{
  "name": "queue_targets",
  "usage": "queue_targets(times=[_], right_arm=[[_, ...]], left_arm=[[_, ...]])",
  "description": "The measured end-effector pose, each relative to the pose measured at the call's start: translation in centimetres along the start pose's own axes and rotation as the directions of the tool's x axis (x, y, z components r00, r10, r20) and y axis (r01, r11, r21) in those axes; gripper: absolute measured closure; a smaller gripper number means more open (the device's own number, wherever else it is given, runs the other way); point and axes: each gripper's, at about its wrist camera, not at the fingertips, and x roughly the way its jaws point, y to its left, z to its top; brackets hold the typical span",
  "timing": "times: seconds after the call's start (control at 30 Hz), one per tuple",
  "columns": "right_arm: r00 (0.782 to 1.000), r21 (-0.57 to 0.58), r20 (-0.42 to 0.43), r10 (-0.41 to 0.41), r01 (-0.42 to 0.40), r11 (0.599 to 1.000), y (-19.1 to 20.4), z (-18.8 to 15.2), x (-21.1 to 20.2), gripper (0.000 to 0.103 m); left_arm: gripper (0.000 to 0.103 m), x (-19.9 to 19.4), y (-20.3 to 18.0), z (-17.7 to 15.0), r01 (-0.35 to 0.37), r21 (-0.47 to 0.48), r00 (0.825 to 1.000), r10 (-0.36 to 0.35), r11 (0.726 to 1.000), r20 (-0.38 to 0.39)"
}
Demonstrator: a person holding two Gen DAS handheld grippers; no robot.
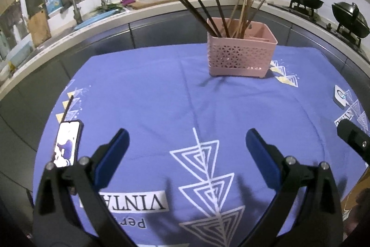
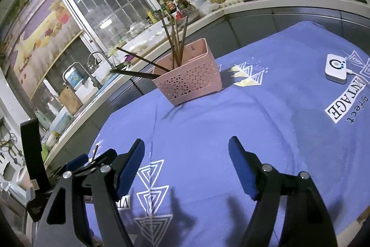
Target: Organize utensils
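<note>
Far off to the left of the left gripper [image 1: 186, 147], a phone [image 1: 67, 144] lies face up on the blue cloth [image 1: 150, 96] covering the surface, and just beyond it a single dark chopstick [image 1: 67, 108] lies flat, its long axis running away from the jaws and slightly to the right. That stray stick looks like the one thing left to tidy. The left gripper's jaws stand wide apart with nothing between them, only printed cloth showing in the gap. Straight ahead and a little to the right of them, well apart, stands the pink basket [image 1: 240, 54], its left compartment already bristling with chopsticks [image 1: 222, 15] that lean in several directions, while the right compartment appears empty. The right gripper [image 2: 186, 166] is likewise spread wide and holds nothing; from its side the basket [image 2: 192, 78] sits ahead and slightly left, and the lone chopstick [image 2: 95, 151] shows only as a short tip far left, beyond the other tool. Further right lies a small white device [image 2: 336, 70] with a cable. By my reckoning the left hand is much the nearer to the loose stick, and would need to swing left and turn across its length to pinch it.
</note>
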Motion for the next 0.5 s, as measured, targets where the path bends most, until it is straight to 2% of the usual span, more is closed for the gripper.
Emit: queue_targets(times=[0.23, 0.5], right_arm=[[1.000, 0.002, 0.008, -0.001, 0.001, 1.000, 0.1, 0.1, -0.4, 0.028], [1.000, -0.002, 0.014, -0.003, 0.003, 1.000, 0.1, 0.1, -0.5, 0.028]], left_arm=[[0.006, -0.4, -0.1, 0.2, -0.006, 0.004, 1.000, 0.006, 1.000, 0.013], [0.006, -1.2, -0.4, 0.3, -0.070, 0.030, 0.996, 0.069, 0.997, 0.050]])
